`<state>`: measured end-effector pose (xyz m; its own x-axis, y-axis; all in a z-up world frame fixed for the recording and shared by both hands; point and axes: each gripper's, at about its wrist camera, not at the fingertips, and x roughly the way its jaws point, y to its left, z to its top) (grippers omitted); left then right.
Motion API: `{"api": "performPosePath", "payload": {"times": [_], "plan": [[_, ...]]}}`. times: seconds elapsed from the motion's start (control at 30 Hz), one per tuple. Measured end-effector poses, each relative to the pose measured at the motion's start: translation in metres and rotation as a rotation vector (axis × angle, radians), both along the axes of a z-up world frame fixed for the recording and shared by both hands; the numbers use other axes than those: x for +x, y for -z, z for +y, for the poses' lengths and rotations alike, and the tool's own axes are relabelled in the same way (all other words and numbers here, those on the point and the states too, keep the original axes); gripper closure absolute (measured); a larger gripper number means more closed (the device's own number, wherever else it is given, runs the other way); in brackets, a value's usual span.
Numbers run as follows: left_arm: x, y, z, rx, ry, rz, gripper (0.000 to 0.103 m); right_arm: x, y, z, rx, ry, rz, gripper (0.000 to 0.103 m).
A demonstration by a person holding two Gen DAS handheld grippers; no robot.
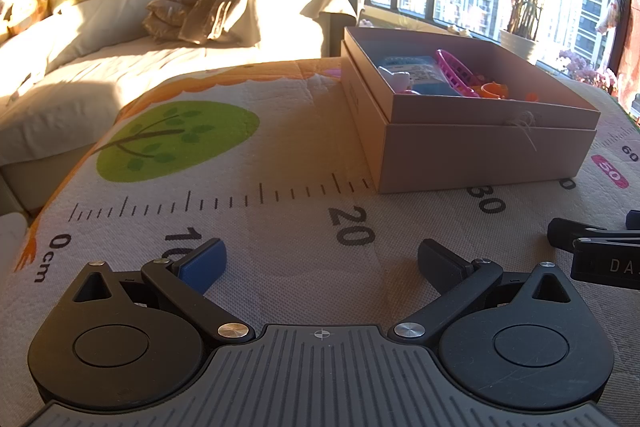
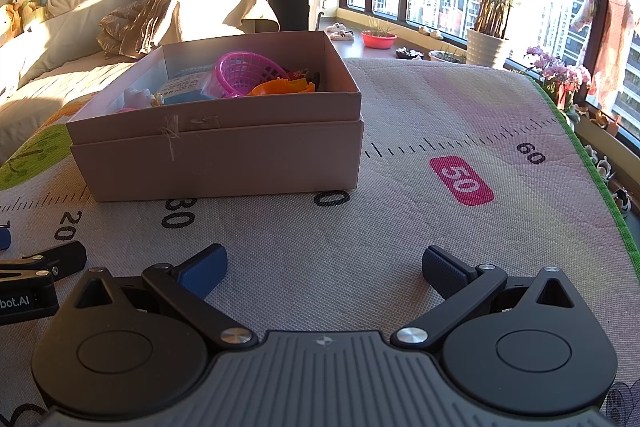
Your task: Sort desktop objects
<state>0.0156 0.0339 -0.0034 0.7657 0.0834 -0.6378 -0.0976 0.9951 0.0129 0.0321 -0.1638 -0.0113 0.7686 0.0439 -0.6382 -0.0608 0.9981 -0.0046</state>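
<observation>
A beige cardboard box (image 1: 480, 151) (image 2: 224, 163) stands on the ruler-printed mat (image 1: 280, 155) (image 2: 440, 115). Inside lie a pink plastic basket (image 1: 456, 71) (image 2: 246, 69), an orange toy (image 1: 494, 91) (image 2: 280, 87), a blue packet (image 1: 416, 71) (image 2: 184, 89) and a small white figure (image 1: 396, 79) (image 2: 138, 95). My left gripper (image 1: 322, 263) hovers open low over the mat, near the 20 mark, short of the box. My right gripper (image 2: 324, 267) is open too, in front of the box's right end. Neither holds anything. Each sees the other at its frame edge.
A sofa (image 1: 120, 39) (image 2: 80, 39) with a crumpled blanket and plush toys lies beyond the mat's far left. Windows, a potted palm (image 2: 492, 43) and a red bowl (image 2: 378, 39) sit on the sill at the right. The mat's green edge (image 2: 592, 163) drops off on the right.
</observation>
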Motion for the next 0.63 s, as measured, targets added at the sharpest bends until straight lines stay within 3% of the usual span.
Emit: {"api": "performPosePath", "payload": {"times": [0.63], "plan": [[0.0023,-0.0007,0.0003,-0.005,0.005,0.008,0.0,-0.0001,0.0002,0.0004,0.0,0.0,0.0,0.0]]}}
